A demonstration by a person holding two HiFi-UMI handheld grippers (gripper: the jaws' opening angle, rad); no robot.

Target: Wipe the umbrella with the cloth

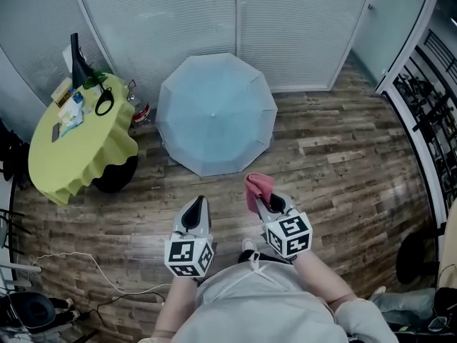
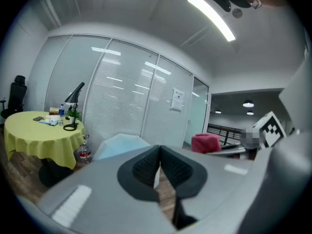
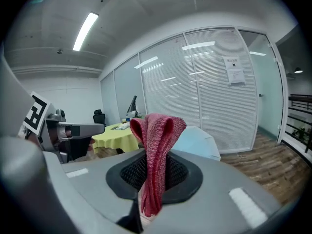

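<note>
An open light-blue umbrella (image 1: 216, 113) lies on the wood floor by the glass wall, canopy up; it also shows in the left gripper view as the umbrella (image 2: 118, 145) and, behind the cloth, as the umbrella (image 3: 197, 141). My right gripper (image 1: 265, 197) is shut on a folded red cloth (image 1: 257, 189), which sticks up between its jaws as the cloth (image 3: 155, 155). My left gripper (image 1: 195, 210) is shut with nothing in it, its pads (image 2: 146, 165) pressed together. Both grippers hang well short of the umbrella, above the floor.
A round table with a yellow cloth (image 1: 78, 145) stands left of the umbrella, carrying a desk lamp (image 1: 78, 63) and small items. A water bottle (image 1: 141, 111) sits on the floor between them. Cables (image 1: 71, 270) lie at lower left; a dark rack (image 1: 428, 113) lines the right.
</note>
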